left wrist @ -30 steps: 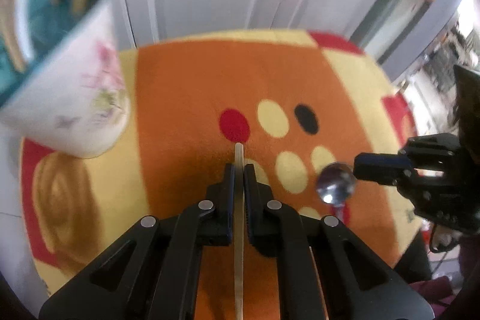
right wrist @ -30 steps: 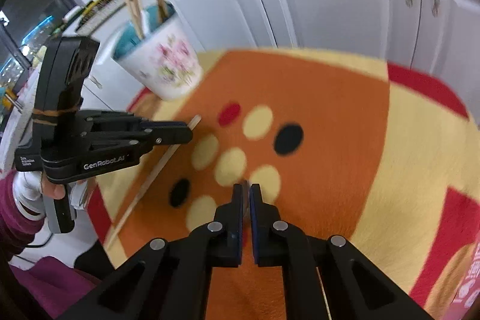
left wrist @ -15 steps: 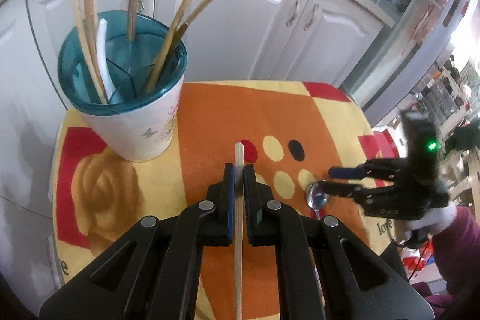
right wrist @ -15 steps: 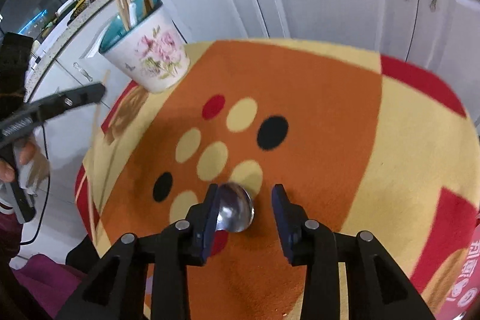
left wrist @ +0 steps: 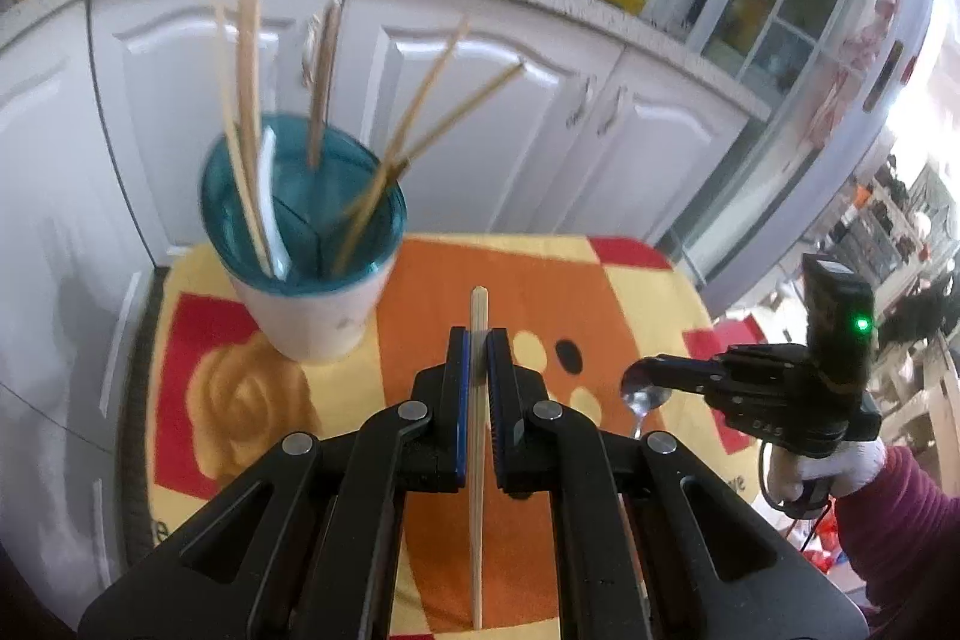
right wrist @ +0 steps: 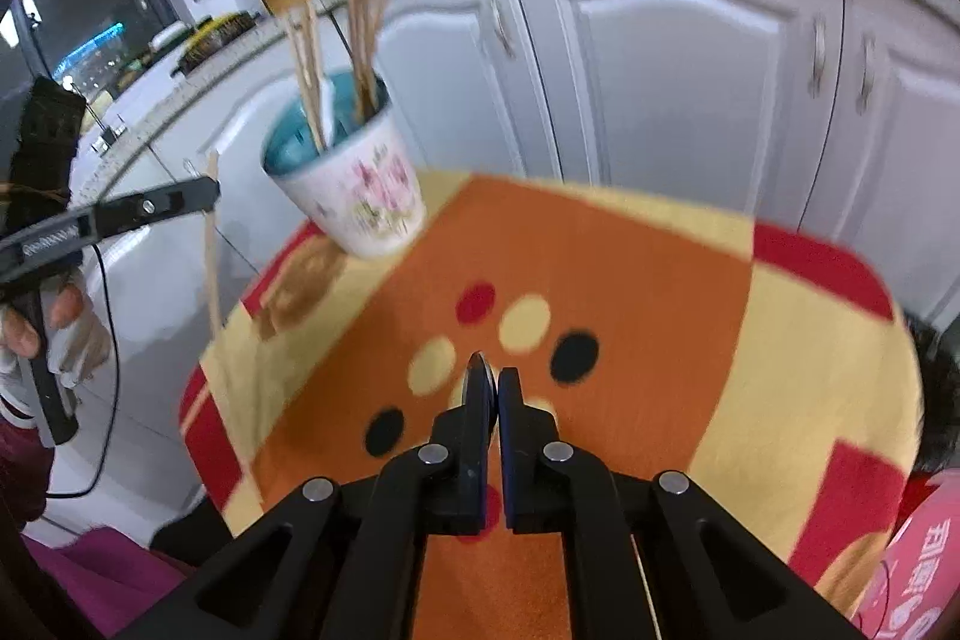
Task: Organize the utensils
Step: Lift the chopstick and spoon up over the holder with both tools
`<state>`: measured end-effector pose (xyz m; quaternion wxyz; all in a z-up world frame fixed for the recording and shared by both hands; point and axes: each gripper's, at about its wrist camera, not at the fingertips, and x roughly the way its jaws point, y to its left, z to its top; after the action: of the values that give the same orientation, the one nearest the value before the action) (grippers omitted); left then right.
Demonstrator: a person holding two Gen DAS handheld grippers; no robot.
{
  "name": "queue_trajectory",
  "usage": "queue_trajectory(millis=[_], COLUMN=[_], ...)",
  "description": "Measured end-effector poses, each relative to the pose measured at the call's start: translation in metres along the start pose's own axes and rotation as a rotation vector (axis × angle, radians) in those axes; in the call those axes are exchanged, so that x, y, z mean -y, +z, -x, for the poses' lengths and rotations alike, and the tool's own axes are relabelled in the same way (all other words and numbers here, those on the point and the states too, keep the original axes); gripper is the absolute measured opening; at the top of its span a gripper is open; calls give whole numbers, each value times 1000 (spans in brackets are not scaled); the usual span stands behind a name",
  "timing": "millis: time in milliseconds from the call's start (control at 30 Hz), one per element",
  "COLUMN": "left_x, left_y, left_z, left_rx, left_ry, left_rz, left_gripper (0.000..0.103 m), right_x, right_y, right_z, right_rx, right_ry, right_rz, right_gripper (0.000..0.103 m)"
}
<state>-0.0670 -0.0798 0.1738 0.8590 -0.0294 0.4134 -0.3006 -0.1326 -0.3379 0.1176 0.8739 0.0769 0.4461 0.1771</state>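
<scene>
On the round orange and yellow mat (left wrist: 600, 292), the white cup (left wrist: 312, 316) with the teal inside is standing at about ten o'clock in the left wrist view, holding several chopsticks (left wrist: 246, 100) and a white spoon (left wrist: 271, 196). That view is looking down into the cup and is showing the right gripper (left wrist: 645, 381) from the side at three o'clock, with a gloved hand (left wrist: 840, 466) behind it; the right wrist view is showing instead the pink flowers on the cup's wall (right wrist: 378, 196) and the left gripper (right wrist: 207, 193) at nine o'clock.

Left tongs (left wrist: 478, 346) are pinching a wooden chopstick (left wrist: 477, 460), its tip pointing past the pads toward twelve o'clock and clear of the cup. In the right wrist view it is hanging almost upright (right wrist: 211, 250), beside the mat's edge.

Right tongs (right wrist: 489, 388) have just been closing and are pressing together on a metal spoon (right wrist: 478, 370); its bowl (left wrist: 642, 397) is sitting at the fingertips, handle hanging down, above the mat.
</scene>
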Motion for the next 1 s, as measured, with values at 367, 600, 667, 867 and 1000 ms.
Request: queue_trajectory(millis=[367,600,667,867,1000], left_x=[-17,-32,-36,-47,-56], left_y=[25,66,78,115,132], left_z=[48,92,102,125,125], left_rx=[100,219,248,320,339], left_ry=[21,57,67,120,152], left_rz=[10,18,15,1,2], left_gripper=[4,4,4,4,4], right_x=[-37,-67,-75,-97,-109], right_y=[63,116,130,171,191], right_z=[35,39,37,27,13], right_rx=[158,228,240,283,302], right_ry=[14,10,10,-26,-63], right_rz=[59,95,106,134,146], right_gripper=[3,3,3,3,3])
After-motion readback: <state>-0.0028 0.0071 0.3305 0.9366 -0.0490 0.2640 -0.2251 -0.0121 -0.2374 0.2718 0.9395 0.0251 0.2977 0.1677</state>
